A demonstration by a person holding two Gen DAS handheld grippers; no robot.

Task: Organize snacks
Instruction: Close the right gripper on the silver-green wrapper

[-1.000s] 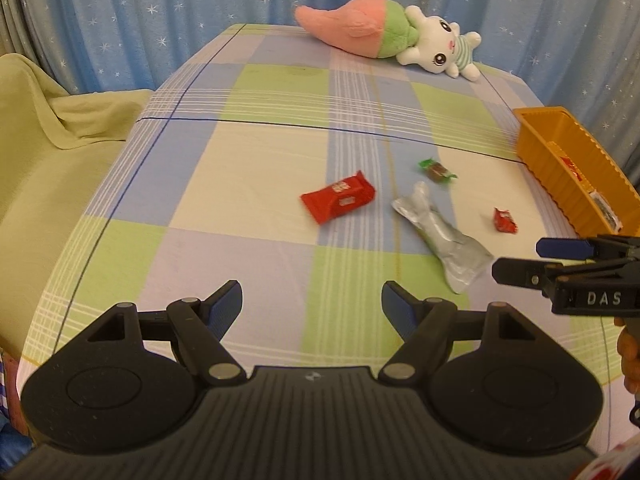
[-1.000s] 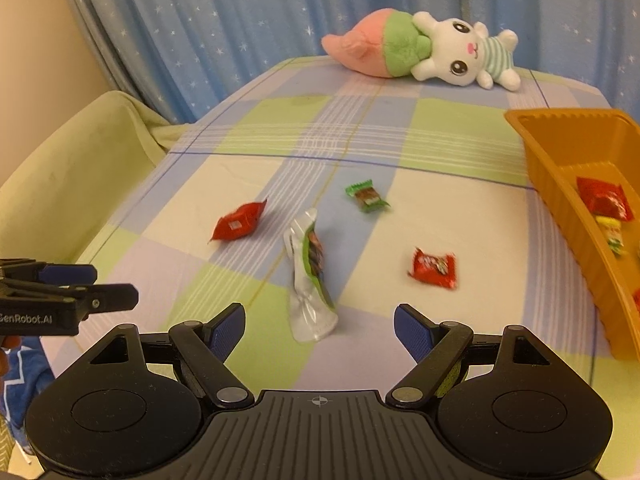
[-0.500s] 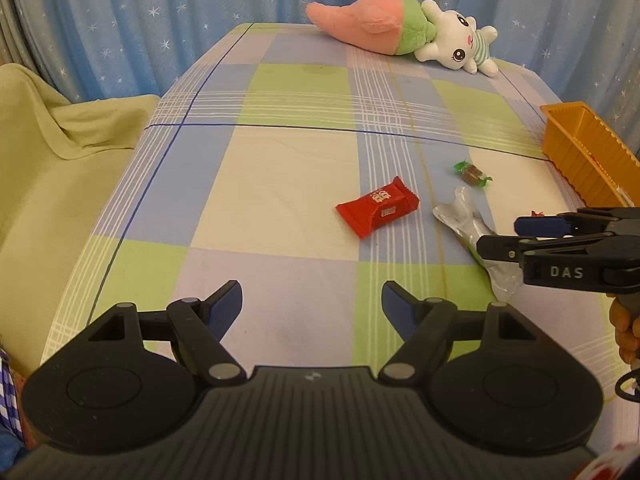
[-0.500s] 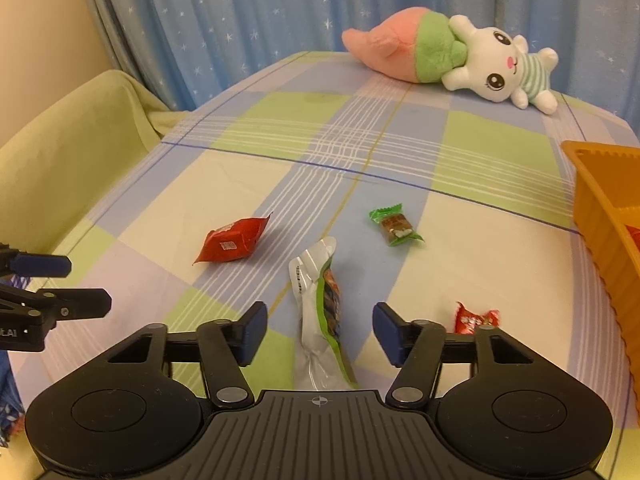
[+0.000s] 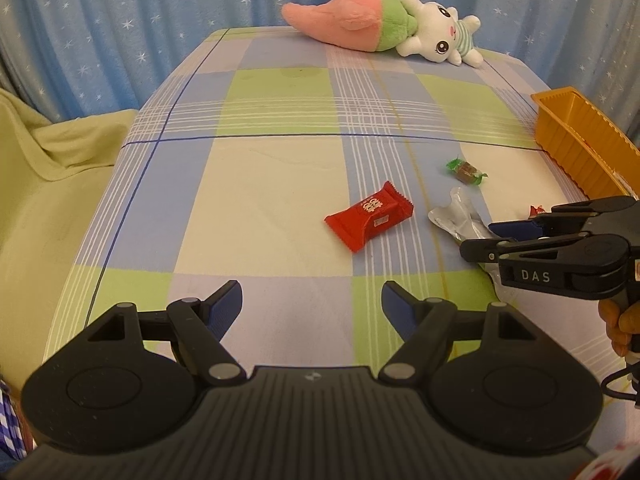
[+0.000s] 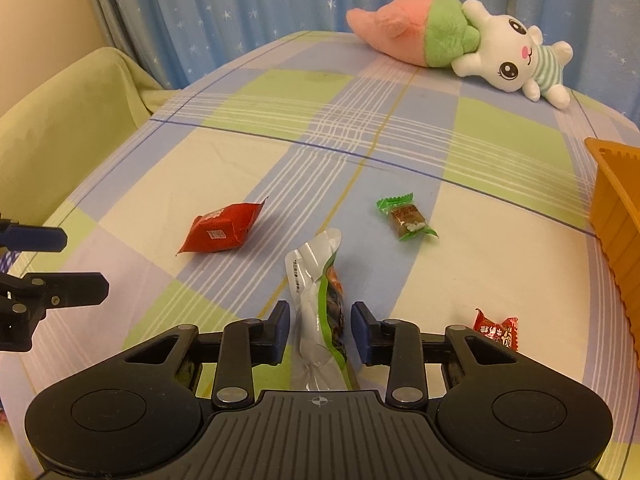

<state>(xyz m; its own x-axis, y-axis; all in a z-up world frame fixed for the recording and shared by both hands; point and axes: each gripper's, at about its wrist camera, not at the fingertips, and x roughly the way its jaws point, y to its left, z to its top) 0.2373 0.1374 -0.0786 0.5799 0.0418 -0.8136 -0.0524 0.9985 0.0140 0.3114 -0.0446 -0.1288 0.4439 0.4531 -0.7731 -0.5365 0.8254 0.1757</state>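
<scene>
A silver and green snack pouch [image 6: 316,280] lies on the checked cloth, its near end between the jaws of my right gripper [image 6: 320,332]. Those jaws are closing and a thin gap still shows on each side of the pouch. In the left wrist view the right gripper [image 5: 476,240] hangs low over the pouch [image 5: 456,216]. My left gripper [image 5: 312,304] stands open and holds nothing, short of a red snack packet [image 5: 370,216]. A green-wrapped candy [image 6: 406,218] and a small red candy [image 6: 496,330] lie loose nearby. The orange bin [image 5: 580,140] sits at the right edge.
A pink, green and white plush toy [image 5: 380,28] lies at the far end of the bed. A yellow-green blanket [image 5: 40,184] covers the seat on the left. Blue starred curtains hang behind. A person's fingers [image 5: 620,320] grip the right handle.
The right gripper has come forward and down over the silver pouch and its jaws have narrowed around it. The left gripper has drifted a little towards the red packet, still open.
</scene>
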